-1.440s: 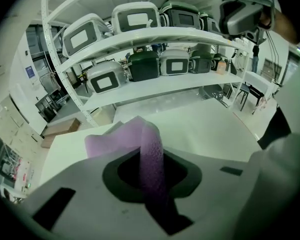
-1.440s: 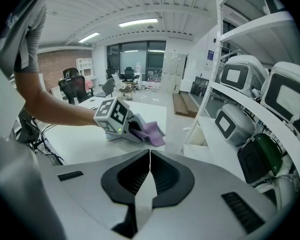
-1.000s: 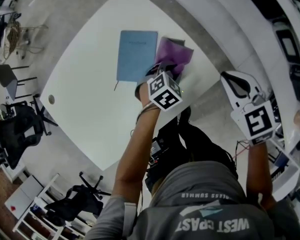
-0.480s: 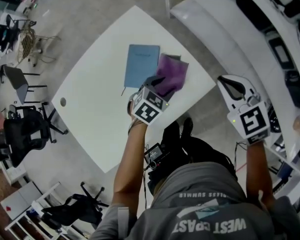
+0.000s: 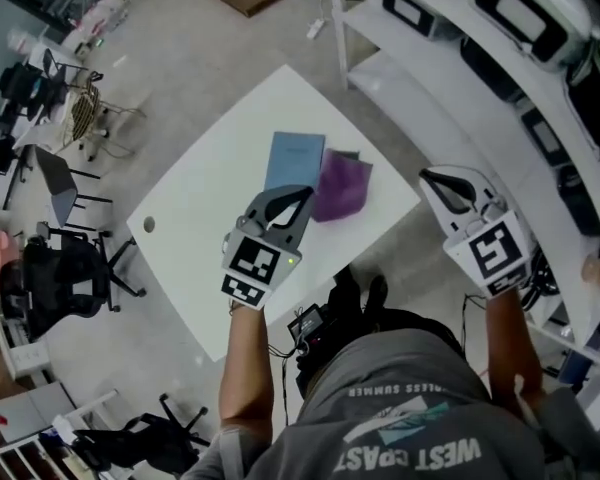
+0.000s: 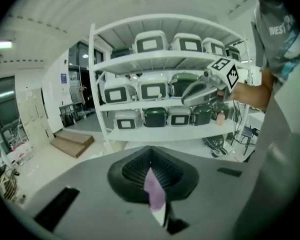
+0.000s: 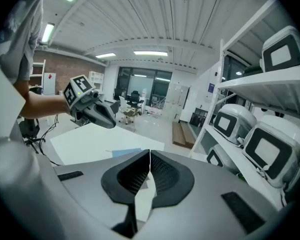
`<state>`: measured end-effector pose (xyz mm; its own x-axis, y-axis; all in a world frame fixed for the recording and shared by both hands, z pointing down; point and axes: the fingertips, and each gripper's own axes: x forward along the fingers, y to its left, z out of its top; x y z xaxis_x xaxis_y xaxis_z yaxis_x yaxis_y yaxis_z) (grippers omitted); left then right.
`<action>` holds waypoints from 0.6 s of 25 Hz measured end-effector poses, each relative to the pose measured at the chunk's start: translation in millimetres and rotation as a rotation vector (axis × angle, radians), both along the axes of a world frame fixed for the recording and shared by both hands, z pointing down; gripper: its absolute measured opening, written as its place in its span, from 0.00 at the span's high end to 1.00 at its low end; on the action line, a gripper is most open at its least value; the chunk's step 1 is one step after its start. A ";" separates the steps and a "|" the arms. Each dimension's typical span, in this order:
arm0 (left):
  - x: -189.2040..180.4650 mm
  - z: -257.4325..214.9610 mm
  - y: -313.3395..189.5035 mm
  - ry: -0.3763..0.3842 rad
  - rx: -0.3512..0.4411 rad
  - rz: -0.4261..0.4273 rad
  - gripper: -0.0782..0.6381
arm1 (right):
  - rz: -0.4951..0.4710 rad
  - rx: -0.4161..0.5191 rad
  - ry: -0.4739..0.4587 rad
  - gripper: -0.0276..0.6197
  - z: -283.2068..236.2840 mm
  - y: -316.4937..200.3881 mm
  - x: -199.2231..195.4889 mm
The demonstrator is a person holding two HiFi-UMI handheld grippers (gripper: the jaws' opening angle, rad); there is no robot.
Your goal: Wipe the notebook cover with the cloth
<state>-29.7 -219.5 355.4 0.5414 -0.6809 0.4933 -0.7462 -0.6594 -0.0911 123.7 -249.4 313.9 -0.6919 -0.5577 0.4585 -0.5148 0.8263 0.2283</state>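
Surface (image 5: 200, 208) white and smooth. Blue notebook (image 5: 295, 161) lies flat on it, probably light and apt to slide, so pin a corner. Purple cloth (image 5: 340, 188) sits rumpled against the notebook's right edge: soft, limp, best pinched at a raised fold. Left gripper (image 5: 298, 194) jaws have just closed, on nothing. Right gripper (image 5: 430, 176) jaws together, empty. Both well above.

My left claw (image 5: 296, 196), jaws just closed empty, hangs over the white table (image 5: 200, 238), where the purple cloth (image 5: 342, 188) lies against the blue notebook (image 5: 293, 161); my right claw (image 5: 432, 176) hangs beside the table.
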 end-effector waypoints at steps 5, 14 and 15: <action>-9.4 -99.8 26.1 0.065 0.188 -0.035 0.89 | -0.088 0.046 -0.085 0.91 -53.7 18.8 -14.0; -39.3 -196.6 78.2 0.030 0.375 -0.180 0.89 | -0.183 0.130 -0.157 0.91 -126.2 57.7 -25.0; -41.3 -201.1 83.7 0.016 0.385 -0.189 0.89 | -0.190 0.134 -0.160 0.91 -131.8 62.0 -25.5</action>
<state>-71.1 -135.9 154.3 0.3949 -0.9017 0.1763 -0.8542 -0.4310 -0.2908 98.2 -187.4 182.1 -0.8475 -0.4595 0.2656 -0.3919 0.8793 0.2705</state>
